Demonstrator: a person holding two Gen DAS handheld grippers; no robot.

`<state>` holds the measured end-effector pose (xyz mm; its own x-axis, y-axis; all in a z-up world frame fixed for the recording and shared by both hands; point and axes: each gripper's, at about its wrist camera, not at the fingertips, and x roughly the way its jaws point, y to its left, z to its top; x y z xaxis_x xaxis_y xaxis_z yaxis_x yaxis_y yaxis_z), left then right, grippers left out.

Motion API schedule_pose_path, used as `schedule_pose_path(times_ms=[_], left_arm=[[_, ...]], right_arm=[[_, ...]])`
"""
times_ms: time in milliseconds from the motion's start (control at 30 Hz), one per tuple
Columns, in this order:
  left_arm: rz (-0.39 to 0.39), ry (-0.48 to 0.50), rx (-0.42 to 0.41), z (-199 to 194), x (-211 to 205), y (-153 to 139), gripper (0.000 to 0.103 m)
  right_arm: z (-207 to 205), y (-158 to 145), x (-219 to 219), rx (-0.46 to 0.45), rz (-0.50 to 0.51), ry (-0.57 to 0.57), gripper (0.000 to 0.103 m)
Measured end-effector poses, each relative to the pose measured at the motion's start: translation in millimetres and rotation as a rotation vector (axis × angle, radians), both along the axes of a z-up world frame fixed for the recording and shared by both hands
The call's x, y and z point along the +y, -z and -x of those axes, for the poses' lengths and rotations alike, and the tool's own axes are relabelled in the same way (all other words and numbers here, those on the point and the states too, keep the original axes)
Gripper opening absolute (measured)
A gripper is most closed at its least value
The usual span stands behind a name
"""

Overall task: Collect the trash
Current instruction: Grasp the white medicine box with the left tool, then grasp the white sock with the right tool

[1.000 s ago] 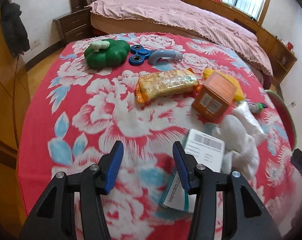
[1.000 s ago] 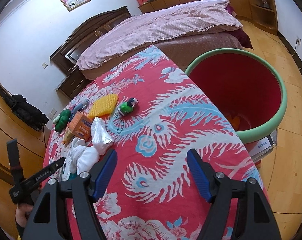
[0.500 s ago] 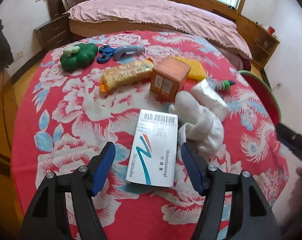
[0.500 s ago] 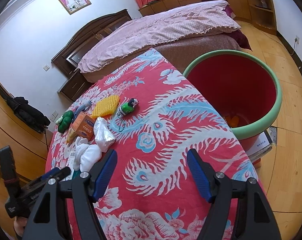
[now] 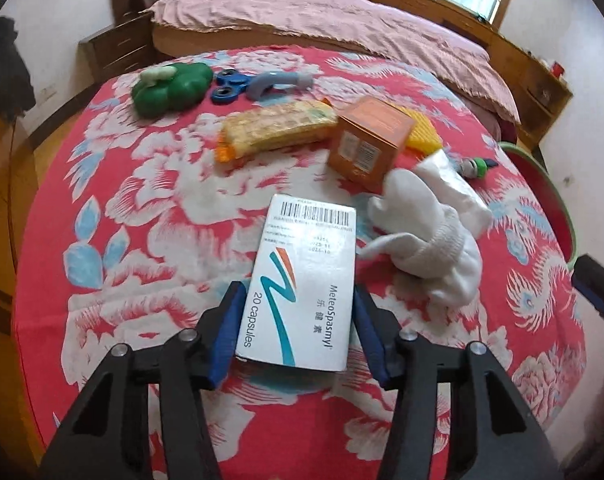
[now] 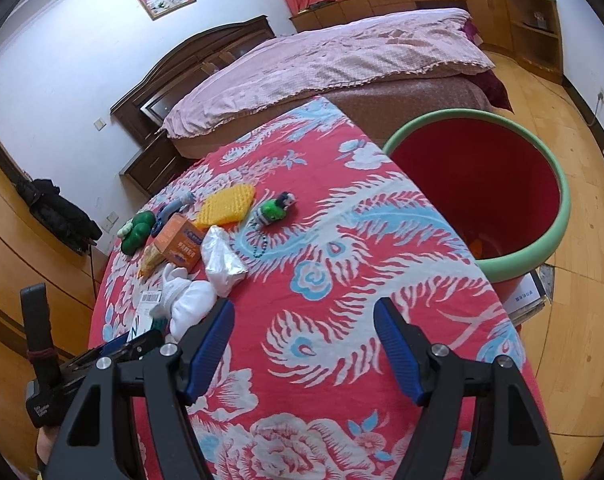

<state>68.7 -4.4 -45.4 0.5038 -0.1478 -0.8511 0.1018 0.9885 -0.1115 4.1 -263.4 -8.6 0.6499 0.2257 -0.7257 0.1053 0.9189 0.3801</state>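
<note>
My left gripper (image 5: 298, 330) is spread wide, straddling the capsule box (image 5: 304, 286) just beside the white sock (image 5: 430, 248), gripping nothing yet. I should square up and squeeze gently so the carton doesn't crush. My right gripper (image 6: 304, 344) is open and empty.

The white rectangular cardboard medicine box (image 5: 302, 280) with a teal and orange swoosh reads "20 capsules" along one long edge and "MeteoSpasmyl" along the other, with Chinese characters beside it and a barcode at its far end. The smaller print under the barcode is too blurred to read.
</note>
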Motion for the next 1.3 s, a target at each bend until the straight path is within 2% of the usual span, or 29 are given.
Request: schedule_pose_path(times_ms=[300, 733, 1100, 1200, 1267, 1300], left_arm=[[0.058, -0.123, -0.06, 13, 42, -10, 0.054], [0.078, -0.171, -0.125, 31, 79, -20, 0.054], [0.147, -0.182, -0.145, 37, 98, -17, 0.054], [0.155, -0.176, -0.159, 42, 98, -20, 0.054], [0.156, -0.171, -0.163, 43, 97, -21, 0.054], [0.159, -0.169, -0.164, 44, 96, -22, 0.054]], right_arm=[[-11, 1, 41, 0.009, 0.031, -0.099, 0.075], [-30, 17, 106, 0.043, 0.109, -0.19, 0.074], [-35, 32, 129, 0.073, 0.146, -0.185, 0.043], [-35, 32, 130, 0.073, 0.145, -0.179, 0.032], [-34, 33, 128, 0.077, 0.129, -0.169, 0.019], [-33, 33, 127, 0.072, 0.126, -0.158, 0.017]])
